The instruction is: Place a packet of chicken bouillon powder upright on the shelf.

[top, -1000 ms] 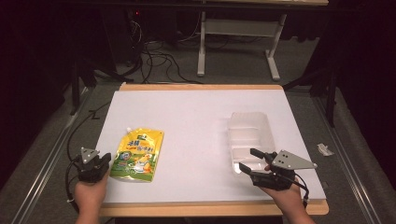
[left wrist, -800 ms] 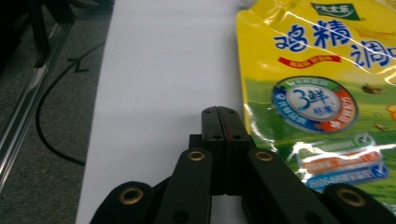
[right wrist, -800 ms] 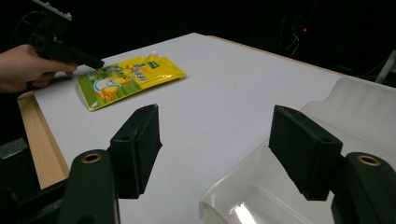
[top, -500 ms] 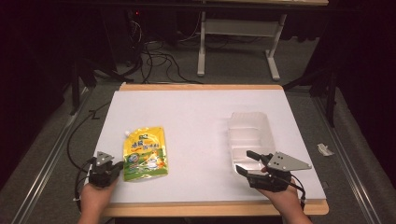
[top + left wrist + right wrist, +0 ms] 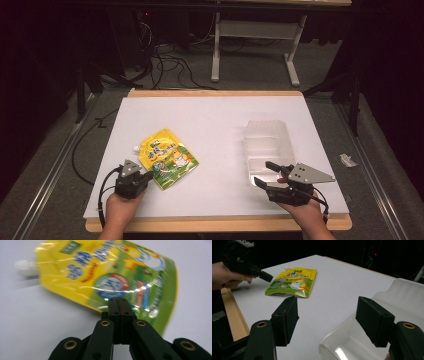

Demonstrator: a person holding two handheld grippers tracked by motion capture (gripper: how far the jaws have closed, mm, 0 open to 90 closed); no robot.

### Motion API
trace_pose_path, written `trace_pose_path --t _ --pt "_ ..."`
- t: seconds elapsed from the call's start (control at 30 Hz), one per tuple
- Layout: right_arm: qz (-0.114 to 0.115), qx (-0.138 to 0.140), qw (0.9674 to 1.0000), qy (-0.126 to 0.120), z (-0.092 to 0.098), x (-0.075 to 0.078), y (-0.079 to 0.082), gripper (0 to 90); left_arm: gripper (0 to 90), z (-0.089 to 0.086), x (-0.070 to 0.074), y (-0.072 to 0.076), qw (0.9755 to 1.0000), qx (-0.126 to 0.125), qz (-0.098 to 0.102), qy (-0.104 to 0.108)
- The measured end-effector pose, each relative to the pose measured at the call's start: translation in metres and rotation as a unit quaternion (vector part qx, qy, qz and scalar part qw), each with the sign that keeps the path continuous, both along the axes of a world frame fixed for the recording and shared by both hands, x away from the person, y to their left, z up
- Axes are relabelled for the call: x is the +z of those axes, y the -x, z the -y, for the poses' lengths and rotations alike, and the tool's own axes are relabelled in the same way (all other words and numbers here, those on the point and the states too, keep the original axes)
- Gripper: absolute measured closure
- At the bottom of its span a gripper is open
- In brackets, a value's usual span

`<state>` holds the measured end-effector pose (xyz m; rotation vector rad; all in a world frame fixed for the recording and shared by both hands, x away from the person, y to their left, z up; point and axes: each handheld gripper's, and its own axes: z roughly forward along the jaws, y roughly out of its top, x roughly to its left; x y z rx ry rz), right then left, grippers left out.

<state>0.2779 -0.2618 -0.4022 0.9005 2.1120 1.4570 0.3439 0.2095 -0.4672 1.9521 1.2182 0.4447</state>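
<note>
A yellow and green spouted pouch (image 5: 167,157) lies flat on the white table, left of centre, its white cap (image 5: 24,267) pointing to the far left. My left gripper (image 5: 149,175) is shut, with its tips (image 5: 119,300) against the pouch's near edge; nothing is between the jaws. A clear plastic tray (image 5: 265,125) stands on the right side of the table. My right gripper (image 5: 265,173) is open at the tray's near left corner, its jaws (image 5: 328,306) apart and holding nothing. The right gripper view shows the pouch (image 5: 292,282), the left gripper (image 5: 265,276) and the tray (image 5: 402,287).
The table (image 5: 215,115) has a wooden front edge (image 5: 215,225) right by both hands. Bare white surface lies between the pouch and the tray. On the dark floor around the table are cables (image 5: 160,60), a metal frame (image 5: 255,35) and a paper scrap (image 5: 346,160).
My left gripper has moved to the right along the table's front, and the pouch has slid right and turned with it. The right gripper has stayed put.
</note>
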Motion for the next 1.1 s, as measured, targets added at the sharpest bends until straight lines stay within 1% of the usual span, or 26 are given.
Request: trace_pose_path --t 0.03,0.1,0.13,0.17,0.2,0.23,0.27,0.3,0.37,0.4,0.43,0.47,0.5,0.53,0.6,0.63,0.7,0.73,0.77,0.83,0.9,0.93,0.97,1.0,1.07,1.1 --pt "0.0 0.0 1.0 0.0 0.0 0.0 0.0 34.4 90.0 0.0 0.0 0.0 1.0 0.0 0.0 0.0" --pt "0.002 -0.001 1.0 -0.002 0.0 0.0 0.0 34.5 90.0 -0.013 -0.001 -0.006 0.9989 0.041 0.003 0.021" --pt "0.001 -0.001 1.0 0.0 0.0 0.0 0.0 34.5 90.0 -0.016 -0.001 -0.008 0.9979 0.054 0.004 0.035" --pt "0.001 -0.001 1.0 0.0 0.0 0.0 0.0 34.5 90.0 -0.018 -0.002 -0.01 0.9969 0.066 0.005 0.043" --pt "0.002 -0.002 1.0 0.003 0.0 0.0 -0.001 34.5 90.0 -0.021 -0.002 -0.014 0.9953 0.081 0.006 0.053" --pt "0.0 -0.002 1.0 0.003 0.0 0.0 -0.001 34.5 90.0 -0.022 -0.002 -0.018 0.9944 0.088 0.007 0.059" --pt "0.0 -0.001 1.0 0.005 -0.001 -0.001 -0.001 34.6 89.7 -0.024 -0.003 -0.023 0.9927 0.099 0.009 0.068" --pt "-0.003 -0.003 1.0 0.007 -0.002 -0.001 -0.001 34.6 82.9 -0.025 -0.003 -0.027 0.9913 0.105 0.005 0.078" --pt "-0.004 -0.003 1.0 0.008 -0.002 -0.002 -0.002 34.6 78.0 -0.026 -0.005 -0.035 0.9889 0.116 0.002 0.093" --pt "-0.004 -0.002 1.0 0.009 -0.003 -0.003 -0.002 34.6 73.9 -0.026 -0.006 -0.038 0.9878 0.119 -0.001 0.101" --pt "-0.005 -0.004 0.9999 0.008 -0.003 -0.003 -0.002 34.6 70.2 -0.026 -0.007 -0.043 0.9855 0.127 -0.003 0.113" --pt "-0.005 -0.004 0.9999 0.01 -0.003 -0.003 -0.003 34.7 67.1 -0.028 -0.009 -0.049 0.9824 0.137 -0.006 0.126" --pt "-0.005 -0.004 0.9999 0.011 -0.004 -0.004 -0.003 34.7 62.1 -0.03 -0.01 -0.052 0.98 0.145 -0.012 0.136" --pt "-0.006 -0.004 0.9999 0.012 -0.004 -0.004 -0.002 34.8 58.2 -0.032 -0.013 -0.057 0.9769 0.153 -0.022 0.148" --pt "-0.006 -0.003 0.9999 0.013 -0.005 -0.004 -0.002 34.9 53.7 -0.034 -0.017 -0.063 0.9751 0.154 -0.037 0.156" --pt "-0.005 -0.003 0.9999 0.016 -0.005 -0.005 -0.002 35.0 51.7 -0.034 -0.017 -0.066 0.9748 0.153 -0.045 0.156" --pt "-0.003 -0.003 0.9998 0.018 -0.006 -0.005 -0.001 35.3 49.6 -0.033 -0.016 -0.067 0.9768 0.146 -0.046 0.149" --pt "-0.004 -0.003 0.9998 0.02 -0.006 -0.005 -0.001 35.4 49.1 -0.032 -0.017 -0.068 0.9771 0.145 -0.055 0.146" --pt "-0.008 -0.005 0.9998 0.019 -0.006 -0.006 0.0 35.4 48.4 -0.032 -0.018 -0.07 0.9768 0.144 -0.061 0.147" --pt "-0.008 -0.004 0.9997 0.021 -0.006 -0.006 0.0 35.5 48.4 -0.033 -0.019 -0.07 0.9761 0.145 -0.062 0.15" --pt "-0.006 -0.004 0.9997 0.023 -0.006 -0.006 0.0 35.6 49.7 -0.035 -0.019 -0.069 0.9734 0.149 -0.065 0.162" --pt "-0.005 -0.003 0.9997 0.022 -0.007 -0.007 0.0 35.7 51.8 -0.036 -0.02 -0.069 0.9715 0.151 -0.067 0.17" --pt "-0.005 -0.003 0.9997 0.023 -0.007 -0.007 0.001 35.8 54.4 -0.038 -0.021 -0.069 0.9693 0.153 -0.071 0.179" --pt "-0.003 -0.002 0.9997 0.022 -0.006 -0.006 0.001 36.1 59.2 -0.04 -0.022 -0.069 0.9679 0.153 -0.074 0.185" --pt "-0.003 -0.003 0.9998 0.021 -0.006 -0.006 0.001 36.1 60.8 -0.041 -0.023 -0.068 0.9663 0.153 -0.079 0.191" --pt "-0.002 -0.004 0.9997 0.023 -0.006 -0.006 0.001 36.3 63.9 -0.041 -0.022 -0.068 0.9668 0.154 -0.081 0.188"
